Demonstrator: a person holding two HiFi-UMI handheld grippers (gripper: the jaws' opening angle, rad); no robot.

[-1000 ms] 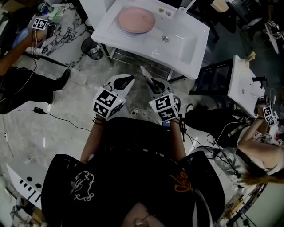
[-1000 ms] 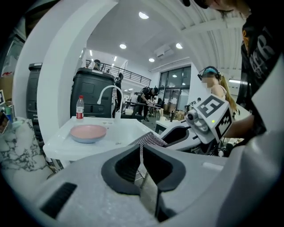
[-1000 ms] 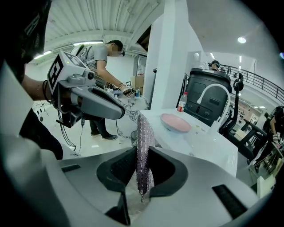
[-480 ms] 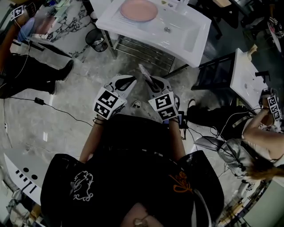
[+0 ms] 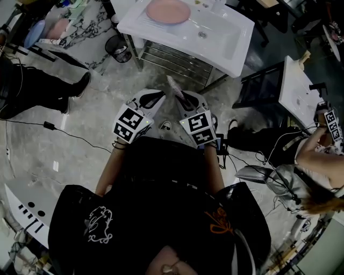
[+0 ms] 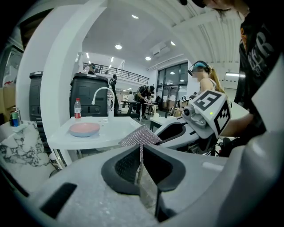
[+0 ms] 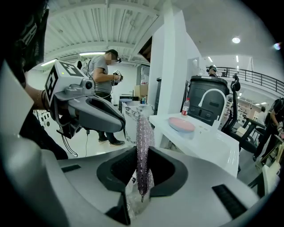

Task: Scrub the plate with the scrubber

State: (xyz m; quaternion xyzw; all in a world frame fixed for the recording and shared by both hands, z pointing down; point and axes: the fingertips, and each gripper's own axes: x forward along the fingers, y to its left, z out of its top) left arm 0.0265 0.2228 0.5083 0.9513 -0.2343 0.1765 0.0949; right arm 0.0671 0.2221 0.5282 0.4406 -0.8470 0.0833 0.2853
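Scrubber (image 7: 143,133): silvery mesh pad, clamped edge-on between the right gripper (image 7: 142,153) fingers. Most of it sticks out past the fingertips.
Scrubber free end: seen just ahead of the left fingertips. Contact with them cannot be told.
Right gripper: fingers closed on the pad, held close to the person's chest.
Left gripper (image 6: 141,150): fingers brought together, only a thin seam seen between them. Held level with the right one, tips angled toward each other.
Plate (image 5: 168,11): pink and shallow, plain surface shown. It is set on the sink (image 5: 236,48), well ahead of both sets of fingertips and not touched by either.
Sink: white, carried on a metal frame. The plate is on the side to the left of the fingers, the drain (image 5: 202,35) further right.
Faucet (image 6: 102,95): white arch at the sink's far edge, beyond the plate.
Bottle (image 6: 78,108): clear with a red label, stood upright at the far edge, left of the faucet.
Bin (image 5: 117,48): black, on the floor beside the sink frame, ahead and left of the left fingers. Its contents cannot be made out.
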